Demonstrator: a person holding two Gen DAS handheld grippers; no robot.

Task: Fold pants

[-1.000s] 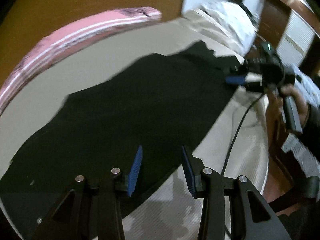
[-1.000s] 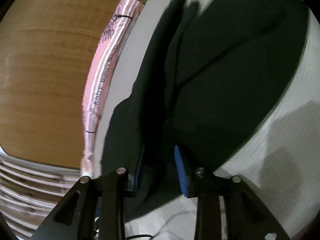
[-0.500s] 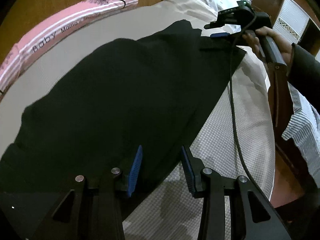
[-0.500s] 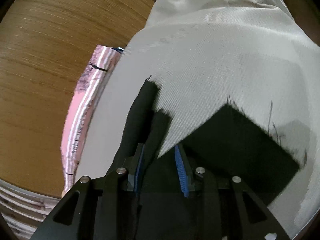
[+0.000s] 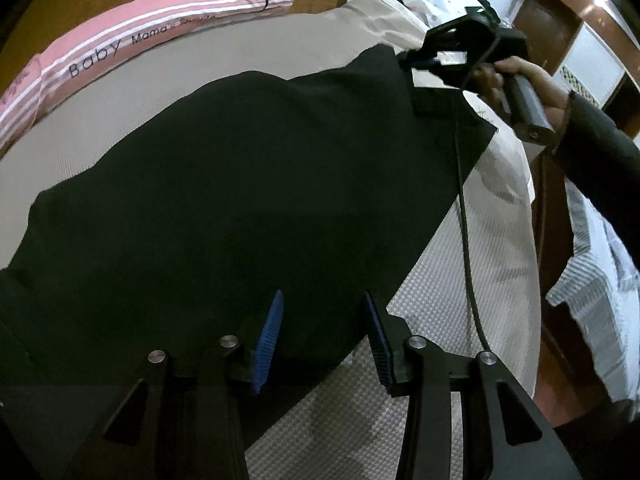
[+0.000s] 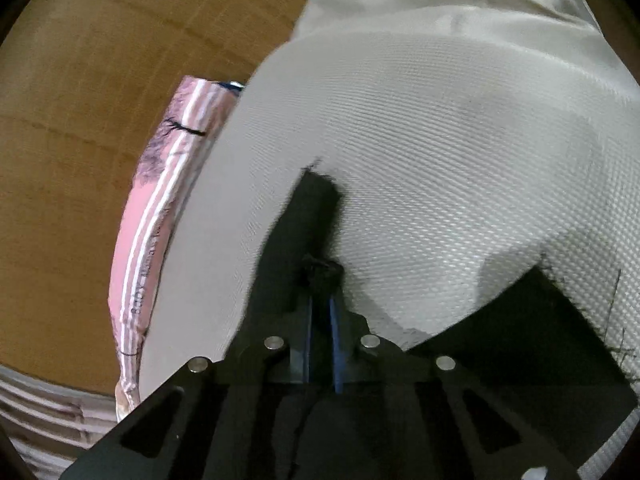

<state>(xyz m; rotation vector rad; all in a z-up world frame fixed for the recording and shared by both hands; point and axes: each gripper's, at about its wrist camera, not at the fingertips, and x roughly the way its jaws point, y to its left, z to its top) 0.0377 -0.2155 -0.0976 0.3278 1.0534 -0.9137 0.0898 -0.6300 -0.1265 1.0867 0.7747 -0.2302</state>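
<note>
Black pants (image 5: pixel 248 184) lie spread across a beige bed (image 5: pixel 440 360). My left gripper (image 5: pixel 324 320) is open just above the near edge of the pants, holding nothing. My right gripper (image 6: pixel 322 304) is shut on a bunched corner of the pants (image 6: pixel 316 216) at the far end. It also shows in the left wrist view (image 5: pixel 424 62), held by a hand. In the right wrist view a second flat corner of the pants (image 6: pixel 536 332) lies to the right on the bed (image 6: pixel 440 140).
A pink striped pillow (image 5: pixel 132 36) lies along the far side of the bed against a wooden headboard (image 6: pixel 100 100). A black cable (image 5: pixel 466 248) hangs from the right gripper over the bed. Striped bedding (image 5: pixel 596 280) and dark wood furniture (image 5: pixel 552 8) are at the right.
My right gripper moved to the far corner of the pants and closed on it. My left gripper stayed open at the near edge.
</note>
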